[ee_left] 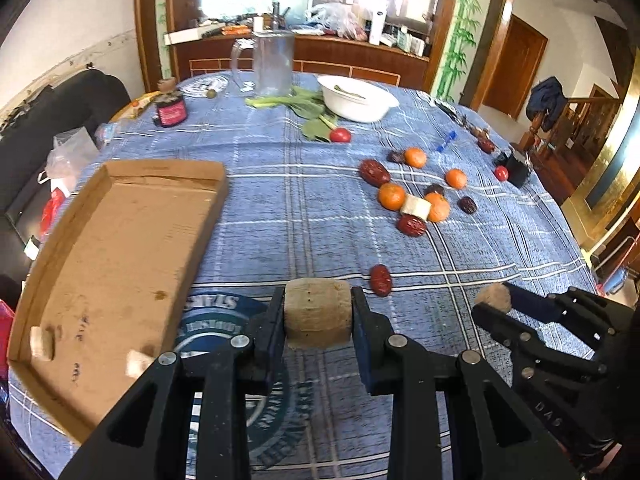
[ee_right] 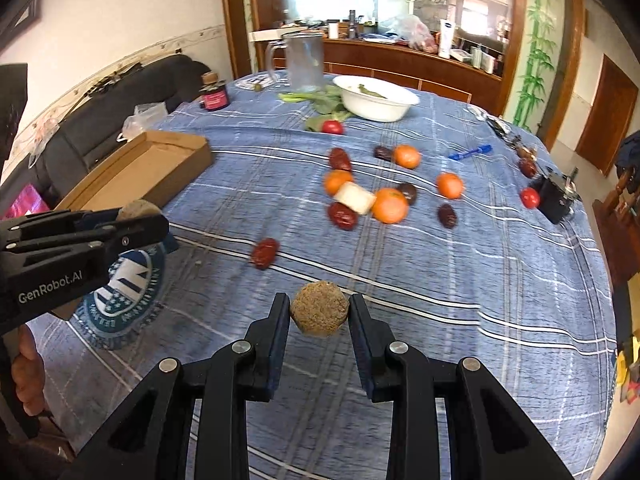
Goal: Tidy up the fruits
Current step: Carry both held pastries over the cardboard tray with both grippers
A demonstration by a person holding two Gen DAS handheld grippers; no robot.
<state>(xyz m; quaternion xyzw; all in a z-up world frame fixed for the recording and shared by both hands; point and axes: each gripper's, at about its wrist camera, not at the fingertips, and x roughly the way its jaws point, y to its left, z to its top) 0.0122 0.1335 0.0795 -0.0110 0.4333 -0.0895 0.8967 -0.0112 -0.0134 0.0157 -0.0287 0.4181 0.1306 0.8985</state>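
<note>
Tan, rough-skinned and cut flat at the ends, the fruit chunk (ee_left: 318, 314) in your left tongs (ee_left: 318, 320) looks light and firm; hold it by its flat ends, lightly. Your right tongs (ee_right: 319, 316) clamp a round piece (ee_right: 319, 314) likewise. Left of the left tongs lies the cardboard tray (ee_left: 120, 240); ahead, oranges (ee_left: 391, 196) and dates (ee_left: 380, 280) scatter over the soft, wrinkling blue cloth (ee_left: 280, 220) on the worktop.

Open cloth ahead of both my jaws, only one red date (ee_left: 380, 280) lying in that lane. Cardboard tray (ee_left: 120, 256) walls off the left side; its floor is mostly bare. Fruit cluster (ee_left: 412, 200) crowds the centre-right of the surface. Far end blocked by white bowl (ee_left: 358, 98) and clear jug (ee_left: 272, 64).
</note>
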